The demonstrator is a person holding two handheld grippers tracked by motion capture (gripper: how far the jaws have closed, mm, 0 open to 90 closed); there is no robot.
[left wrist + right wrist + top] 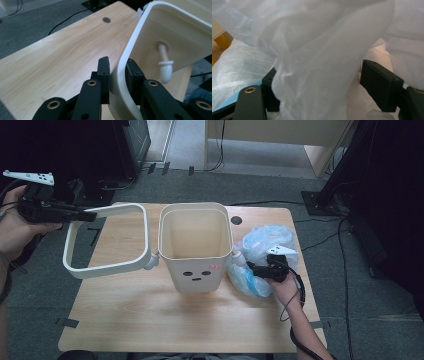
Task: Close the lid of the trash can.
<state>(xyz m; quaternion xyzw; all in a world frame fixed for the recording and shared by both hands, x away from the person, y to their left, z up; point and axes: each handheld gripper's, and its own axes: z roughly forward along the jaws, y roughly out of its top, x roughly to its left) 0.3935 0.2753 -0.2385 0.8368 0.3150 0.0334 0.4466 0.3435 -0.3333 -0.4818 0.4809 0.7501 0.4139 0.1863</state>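
Left gripper [117,72] was pinching the cream frame ring [107,240] of the bin — one jaw on each face of its rim, pads pressed against the plastic. From that gripper the ring ran away and to the right, swung out sideways and held off the surface [125,315], its far end joined to the bin [196,247] at a peg [165,67]. The bin stood upright beyond the ring, open-topped, a small face printed on its near wall.

Right gripper [319,82] sat on the other side of the bin, jaws spread wide with a fold of the thin plastic bag [265,252] hanging between them — the pads not visibly pressing it. The bag lay crumpled just beside the bin, all around and ahead of that gripper.
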